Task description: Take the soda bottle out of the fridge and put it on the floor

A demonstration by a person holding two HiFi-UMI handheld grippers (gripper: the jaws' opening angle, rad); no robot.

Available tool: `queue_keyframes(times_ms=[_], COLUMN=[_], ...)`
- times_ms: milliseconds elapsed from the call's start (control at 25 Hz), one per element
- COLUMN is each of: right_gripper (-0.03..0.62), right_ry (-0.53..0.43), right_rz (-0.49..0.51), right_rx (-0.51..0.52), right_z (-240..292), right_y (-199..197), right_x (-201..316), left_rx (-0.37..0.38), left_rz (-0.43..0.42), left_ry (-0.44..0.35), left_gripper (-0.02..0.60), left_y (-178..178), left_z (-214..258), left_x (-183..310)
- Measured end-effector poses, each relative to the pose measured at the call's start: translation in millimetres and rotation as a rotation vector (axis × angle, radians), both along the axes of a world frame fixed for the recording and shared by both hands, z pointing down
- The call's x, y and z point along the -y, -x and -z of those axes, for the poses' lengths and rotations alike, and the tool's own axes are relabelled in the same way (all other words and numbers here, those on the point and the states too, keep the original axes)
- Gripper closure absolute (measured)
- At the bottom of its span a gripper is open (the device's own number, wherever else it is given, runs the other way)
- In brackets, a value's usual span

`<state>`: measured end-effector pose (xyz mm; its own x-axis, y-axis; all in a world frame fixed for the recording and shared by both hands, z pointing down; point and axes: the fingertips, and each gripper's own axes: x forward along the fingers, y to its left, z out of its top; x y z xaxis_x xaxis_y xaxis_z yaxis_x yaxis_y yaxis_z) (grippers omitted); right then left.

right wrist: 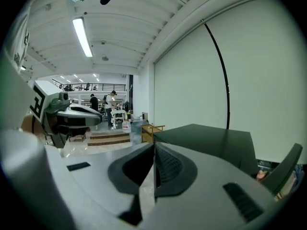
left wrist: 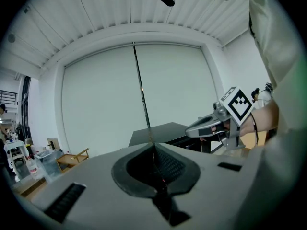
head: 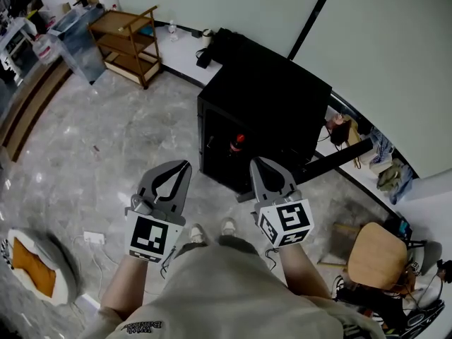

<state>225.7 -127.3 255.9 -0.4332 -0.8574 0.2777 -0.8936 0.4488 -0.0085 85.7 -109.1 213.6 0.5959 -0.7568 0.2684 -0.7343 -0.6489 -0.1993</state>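
The fridge (head: 272, 94) stands black on the marble floor (head: 99, 161), its front open towards the person. Inside, the bottle (head: 237, 144) stands upright in the dark, red cap showing. The left gripper (head: 183, 168) hangs just before the fridge's lower left corner, jaws pressed together with nothing between them. The right gripper (head: 257, 163) is level with it, near the open front and below the bottle, its jaws likewise closed and empty. The two are well apart.
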Motion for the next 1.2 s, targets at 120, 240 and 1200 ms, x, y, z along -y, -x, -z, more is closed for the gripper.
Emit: queue_keyframes(times_ms=[120,240,1200], right_gripper=[0.597,0.566,0.485], right_ry=[0.008,0.039,0.254], right_rz=[-0.001,-0.005,-0.122], right_rx=[0.004,0.003,-0.054], right_z=[-13.5,-29.6,-177.8], right_y=[-2.1,-3.0,-24.2], right_x=[9.1,16.5,114.9], left_rx=[0.002,0.000,0.005], left_rz=[0.008,0.015,0.067], left_ry=[0.013,0.035,0.209], left_gripper=[0.574,0.574,0.574], left_y=[-4.9,-7.9,-15.7], left_z=[-4.3,-13.4,-125.1], left_x=[5.8,11.9,83.1])
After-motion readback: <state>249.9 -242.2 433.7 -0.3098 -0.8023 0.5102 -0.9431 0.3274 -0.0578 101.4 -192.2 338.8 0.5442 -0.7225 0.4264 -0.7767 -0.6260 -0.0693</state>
